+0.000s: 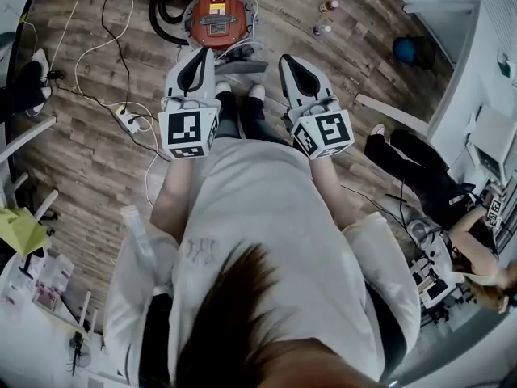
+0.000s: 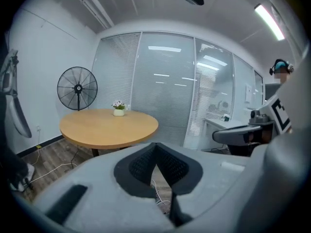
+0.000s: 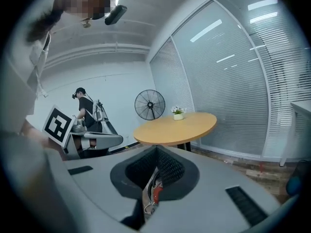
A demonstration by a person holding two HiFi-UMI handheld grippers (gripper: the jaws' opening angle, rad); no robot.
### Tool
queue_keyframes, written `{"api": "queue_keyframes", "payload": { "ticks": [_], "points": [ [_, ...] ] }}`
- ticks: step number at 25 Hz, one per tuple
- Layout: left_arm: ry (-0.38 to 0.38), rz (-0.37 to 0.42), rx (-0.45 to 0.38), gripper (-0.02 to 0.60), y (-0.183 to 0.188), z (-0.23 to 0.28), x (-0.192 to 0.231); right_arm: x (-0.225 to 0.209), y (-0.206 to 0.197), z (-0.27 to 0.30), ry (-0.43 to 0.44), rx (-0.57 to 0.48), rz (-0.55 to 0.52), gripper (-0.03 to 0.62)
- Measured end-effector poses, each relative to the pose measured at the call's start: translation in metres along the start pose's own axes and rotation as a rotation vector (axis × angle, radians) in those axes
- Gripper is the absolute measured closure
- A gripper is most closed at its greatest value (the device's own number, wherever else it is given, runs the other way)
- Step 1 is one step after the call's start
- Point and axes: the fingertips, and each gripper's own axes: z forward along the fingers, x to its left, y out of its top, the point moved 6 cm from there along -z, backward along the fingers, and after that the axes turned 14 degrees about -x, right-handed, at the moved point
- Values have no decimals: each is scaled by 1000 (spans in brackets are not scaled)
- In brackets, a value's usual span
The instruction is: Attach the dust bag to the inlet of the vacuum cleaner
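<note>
Left gripper (image 1: pixel 203 55) and right gripper (image 1: pixel 288 61) side by side, fingers pressed together, nothing pinched. Vacuum (image 1: pixel 216 18) on floor (image 1: pixel 97 152) beyond them (round table (image 2: pixel 109 127) farther off).

The wood-plank floor (image 1: pixel 89 164) is open at the near left and to the right of the red canister vacuum cleaner (image 1: pixel 216 18).

Obstacles:
- coiled black hose (image 1: pixel 166 14), just left of the vacuum
- white power strip with trailing leads (image 1: pixel 128 120), at left
- round wooden table (image 2: pixel 109 127), farther off
- person in black trousers (image 1: pixel 416 172), at right
</note>
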Motion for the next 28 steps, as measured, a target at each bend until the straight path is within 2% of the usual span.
{"api": "queue_keyframes", "payload": {
  "ticks": [9, 15, 21, 28],
  "points": [
    [-56, 31, -102, 565, 45, -9, -24, 20, 36, -19, 2, -62, -65, 591],
    [-111, 40, -147, 565, 61, -16, -43, 30, 63, -25, 16, -137, -112, 591],
    [-119, 47, -204, 565, 69, -18, -48, 28, 50, -33, -12, -118, -88, 591],
    [-118, 31, -231, 565, 65, -17, -44, 17, 45, -27, -30, -124, -50, 591]
  ]
}}
